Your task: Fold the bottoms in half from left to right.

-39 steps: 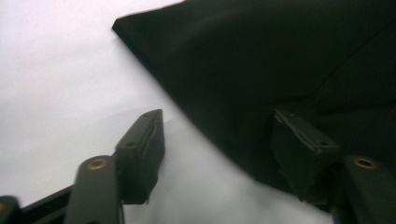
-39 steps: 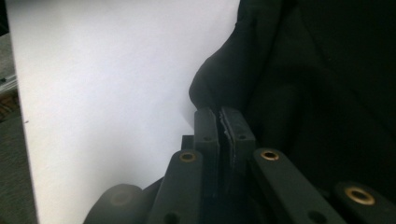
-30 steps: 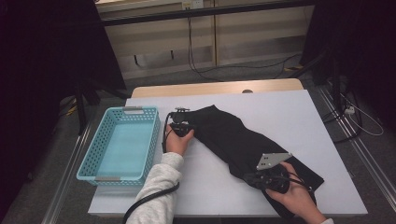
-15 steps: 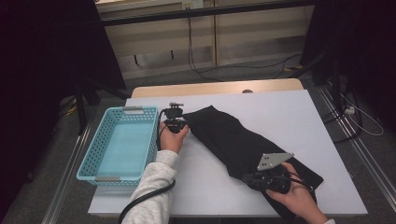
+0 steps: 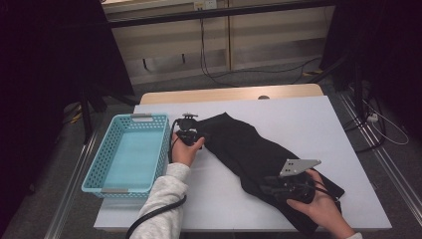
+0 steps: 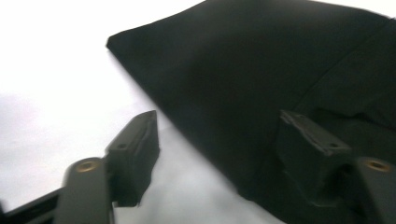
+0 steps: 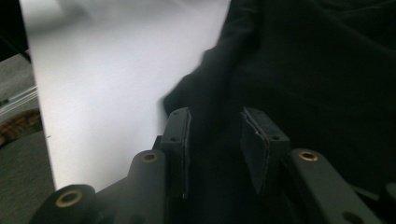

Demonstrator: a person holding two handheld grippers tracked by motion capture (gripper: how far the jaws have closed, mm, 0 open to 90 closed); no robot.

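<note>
**Black garment stretched across white table, one gripper at each end**

I have one black garment (image 5: 254, 152) lying diagonally on the white table (image 5: 318, 124), a dark matte cloth, folded long and narrow, with soft creases, running from beside the blue basket (image 5: 130, 152) toward the table's near right corner. I count one garment, one basket and two grippers. My left gripper (image 5: 188, 130) sits at the cloth's far end; its jaws have just been opening and now stand wide apart, one pad over bare table, the other over the fabric's edge, gripping nothing. My right gripper (image 5: 268, 186) rests on the near end; its jaws have just been opening too, parted with a fold of cloth between the pads, which I cannot see pressing it. The black-on-black hides the garment's type, and its near corner is covered by my right hand (image 5: 323, 209).
</note>
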